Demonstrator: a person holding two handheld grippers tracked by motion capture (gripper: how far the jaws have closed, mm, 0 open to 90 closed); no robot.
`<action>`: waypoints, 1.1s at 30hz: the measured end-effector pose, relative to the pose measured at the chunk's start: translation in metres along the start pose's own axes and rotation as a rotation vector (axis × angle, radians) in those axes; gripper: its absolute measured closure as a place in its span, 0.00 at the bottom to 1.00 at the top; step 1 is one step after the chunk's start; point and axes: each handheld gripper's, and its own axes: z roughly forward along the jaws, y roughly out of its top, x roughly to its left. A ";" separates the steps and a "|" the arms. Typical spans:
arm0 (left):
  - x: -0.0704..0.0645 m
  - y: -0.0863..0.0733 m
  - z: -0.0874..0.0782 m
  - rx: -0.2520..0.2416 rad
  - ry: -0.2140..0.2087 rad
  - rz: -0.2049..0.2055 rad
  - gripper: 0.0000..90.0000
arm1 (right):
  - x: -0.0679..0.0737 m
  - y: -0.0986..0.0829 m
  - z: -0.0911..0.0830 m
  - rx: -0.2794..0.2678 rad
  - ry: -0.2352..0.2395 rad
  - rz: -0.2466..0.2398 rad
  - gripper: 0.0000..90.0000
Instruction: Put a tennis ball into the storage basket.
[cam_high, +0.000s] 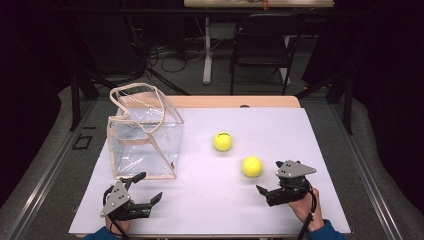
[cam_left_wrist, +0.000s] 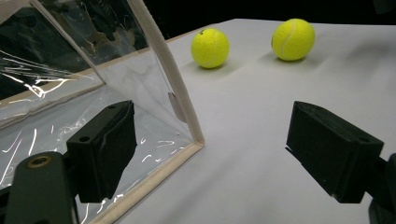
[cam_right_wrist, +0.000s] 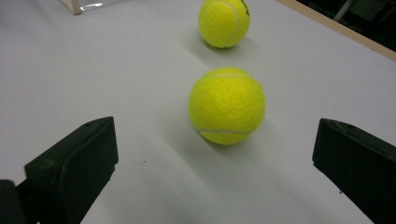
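High view: clear bag (cam_high: 145, 137), two tennis balls (cam_high: 252, 166), white table (cam_high: 210, 210). Right gripper (cam_high: 267, 192) released, near ball just ahead. Left gripper (cam_high: 145, 187) released beside bag.

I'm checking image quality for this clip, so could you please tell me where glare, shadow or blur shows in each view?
High view: the white table is brightly lit, the surroundings dark. Left gripper view: white glare streaks on the clear bag; the near tongs look soft. Right gripper view: the nearer tennis ball is sharp with a soft shadow toward the camera; the tongs are slightly blurred.
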 end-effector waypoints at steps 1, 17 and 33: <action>0.000 0.000 0.000 0.000 0.000 0.002 0.18 | -0.001 0.000 0.001 0.002 0.006 0.001 0.00; 0.001 0.001 0.000 -0.003 -0.003 -0.006 0.18 | -0.010 0.010 0.006 0.043 0.032 -0.001 0.00; 0.002 0.002 0.002 -0.005 -0.003 -0.002 0.18 | -0.012 0.018 0.014 0.076 0.048 -0.010 0.00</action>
